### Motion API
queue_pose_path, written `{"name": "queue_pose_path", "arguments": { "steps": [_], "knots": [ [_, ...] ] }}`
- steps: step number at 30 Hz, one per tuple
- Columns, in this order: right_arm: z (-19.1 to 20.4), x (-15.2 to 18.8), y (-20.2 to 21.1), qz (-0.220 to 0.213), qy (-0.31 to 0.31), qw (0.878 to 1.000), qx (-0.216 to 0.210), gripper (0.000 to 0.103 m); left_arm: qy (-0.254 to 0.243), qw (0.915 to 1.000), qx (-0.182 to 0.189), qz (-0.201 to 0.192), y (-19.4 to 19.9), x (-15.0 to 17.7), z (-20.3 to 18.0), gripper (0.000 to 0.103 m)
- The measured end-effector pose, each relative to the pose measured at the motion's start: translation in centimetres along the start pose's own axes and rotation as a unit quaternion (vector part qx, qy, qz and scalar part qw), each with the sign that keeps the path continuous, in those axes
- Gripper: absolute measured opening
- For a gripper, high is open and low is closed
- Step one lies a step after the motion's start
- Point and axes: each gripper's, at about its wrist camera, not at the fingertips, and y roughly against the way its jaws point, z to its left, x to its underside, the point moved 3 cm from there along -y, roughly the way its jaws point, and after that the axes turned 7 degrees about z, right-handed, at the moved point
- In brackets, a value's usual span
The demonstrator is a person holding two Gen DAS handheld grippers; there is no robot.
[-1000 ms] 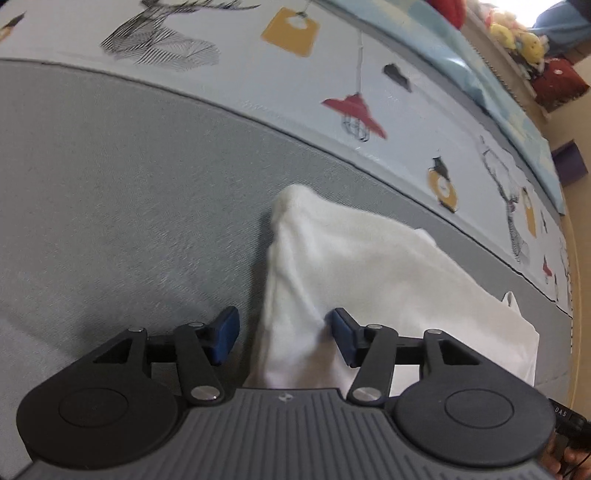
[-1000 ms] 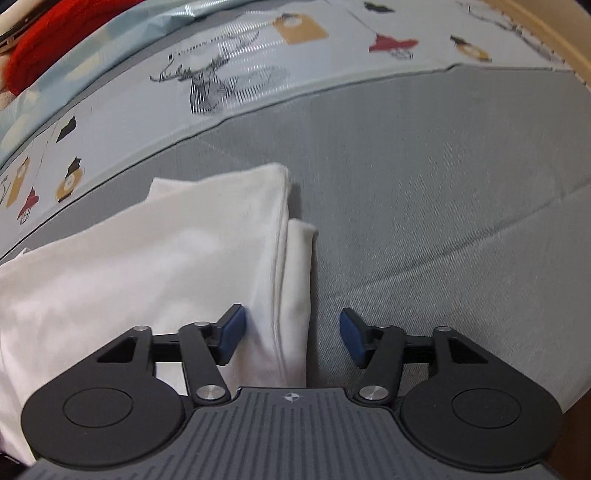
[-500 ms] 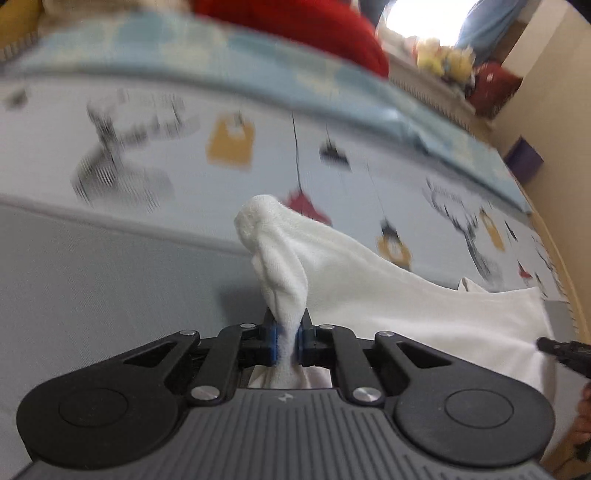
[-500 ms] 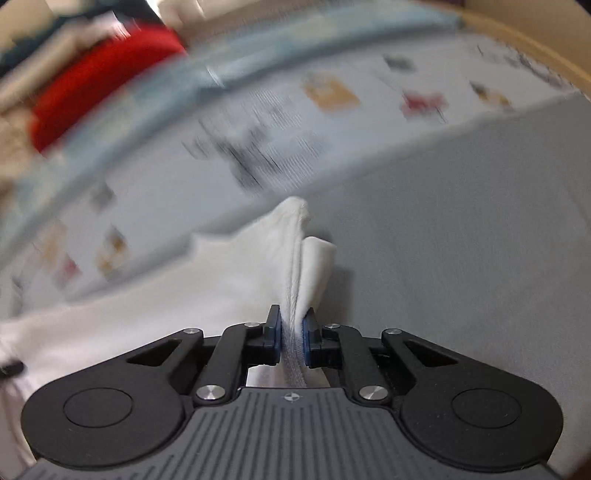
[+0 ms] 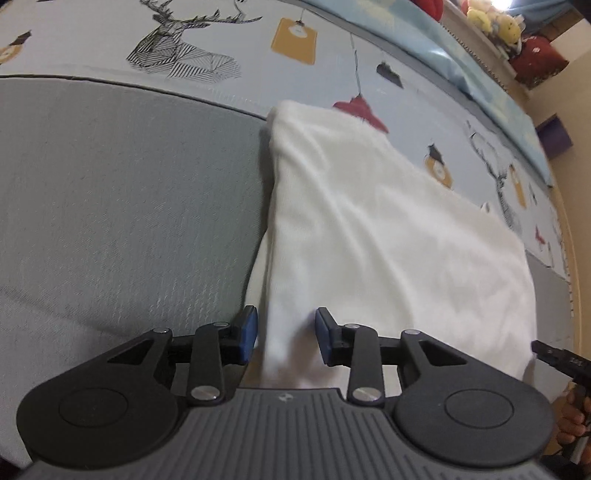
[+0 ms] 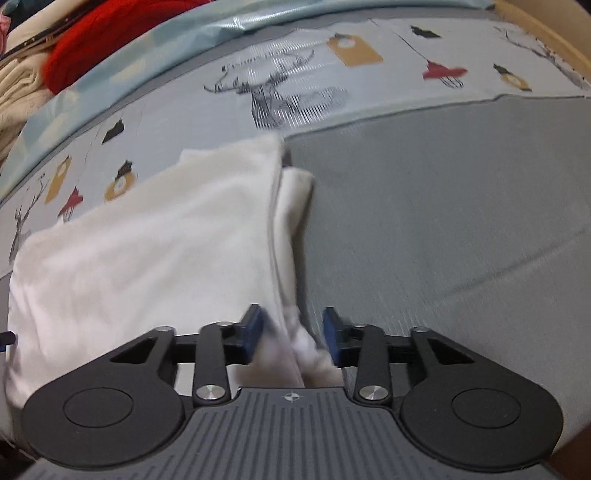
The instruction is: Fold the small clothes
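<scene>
Both tongs are standing open, gripping nothing. Between the fingers of the left tongs (image 5: 284, 338) the near left edge of the white garment (image 5: 369, 229) is lying loose; between the fingers of the right tongs (image 6: 291, 332) its near right edge is lying the same way, with a narrower under-layer poking out on the right side. The garment (image 6: 147, 240) is stretching away ahead of both tongs as a flat, doubled rectangle on the grey mat (image 5: 122, 192), its far edge reaching onto the printed sheet (image 5: 184, 48) beyond. Farther off, a red bundle (image 6: 110, 33) is sitting past the sheet.

As I judge it, one fold is looking laid down and the cloth is sitting free. The next move is calling for closing both tongs on a fresh pair of corners and carrying them over evenly, catching both layers on the right so the under-layer is not slipping out.
</scene>
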Motion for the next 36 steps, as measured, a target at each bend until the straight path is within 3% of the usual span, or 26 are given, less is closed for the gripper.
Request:
{"name": "queue_pose_path", "arguments": {
  "steps": [5, 6, 8, 9, 10, 13, 14, 16, 17, 20, 21, 22, 25, 28, 31, 32, 36],
  "knots": [
    [-1.0, 1.3, 0.6, 0.016, 0.008, 1.0, -0.016, 0.04, -0.009, 0.9995, -0.014, 0.028, -0.9, 1.6, 0.0, 0.034],
    [-1.0, 1.8, 0.5, 0.029, 0.011, 0.999, -0.02, 0.04, -0.03, 0.9987, -0.024, 0.035, -1.0, 1.8, -0.4, 0.03],
    [-0.8, 2.5, 0.1, 0.056, 0.025, 0.998, -0.022, 0.04, -0.073, 0.9956, -0.039, 0.044, -0.3, 1.6, -1.4, 0.004],
    [-0.6, 2.9, -0.1, 0.063, 0.039, 0.997, -0.015, 0.037, -0.086, 0.9947, -0.039, 0.04, 0.6, 1.4, -1.9, 0.004],
    [-0.3, 3.3, -0.2, 0.068, 0.06, 0.996, -0.002, 0.007, -0.092, 0.9945, -0.037, 0.032, 1.4, 1.3, -2.2, 0.004],
    [0.0, 3.6, 0.0, 0.068, 0.076, 0.995, 0.002, 0.003, -0.068, 0.9974, -0.02, 0.013, 2.3, 1.8, -1.5, 0.01],
    [-0.1, 3.5, 0.3, 0.065, 0.071, 0.995, 0.001, 0.003, -0.052, 0.9983, -0.023, 0.015, 2.0, 2.2, -0.8, 0.024],
    [-0.3, 3.6, 0.6, 0.069, 0.06, 0.996, 0.003, 0.003, -0.012, 0.9989, -0.018, 0.042, 0.8, 3.1, 0.8, 0.038],
    [-0.4, 3.6, 0.6, 0.073, 0.062, 0.995, 0.006, 0.004, 0.004, 0.9977, -0.01, 0.066, 0.4, 3.4, 1.3, 0.037],
    [0.1, 4.2, 0.9, 0.08, 0.104, 0.991, 0.016, 0.005, -0.023, 0.9976, 0.004, 0.065, 1.0, 4.2, 1.2, 0.033],
    [0.2, 4.4, 1.0, 0.079, 0.116, 0.99, 0.019, 0.005, -0.035, 0.9969, 0.001, 0.07, 0.9, 4.6, 1.2, 0.024],
    [0.2, 4.5, 1.2, 0.078, 0.122, 0.989, 0.021, 0.005, -0.047, 0.9957, -0.017, 0.078, 0.6, 4.9, 1.4, 0.007],
    [0.1, 4.3, 1.4, 0.073, 0.123, 0.989, 0.029, 0.005, -0.05, 0.9952, -0.022, 0.082, 0.7, 5.2, 1.8, 0.007],
    [0.8, 4.1, 2.1, 0.065, 0.149, 0.985, 0.049, 0.005, -0.022, 0.9969, -0.005, 0.076, 1.6, 4.8, 2.7, 0.013],
    [1.4, 3.7, 4.5, -0.014, 0.186, 0.978, 0.09, 0.005, 0.014, 0.999, 0.023, 0.035, 3.2, 4.0, 3.7, 0.044],
    [1.2, 3.4, 5.3, -0.04, 0.172, 0.98, 0.086, 0.006, 0.022, 0.9991, 0.029, 0.021, 3.7, 3.6, 3.9, 0.049],
    [-0.2, 3.1, 7.2, -0.098, 0.094, 0.989, 0.05, 0.008, 0.05, 0.9977, 0.047, 0.001, 3.9, 2.2, 4.0, 0.055]
  ]
}}
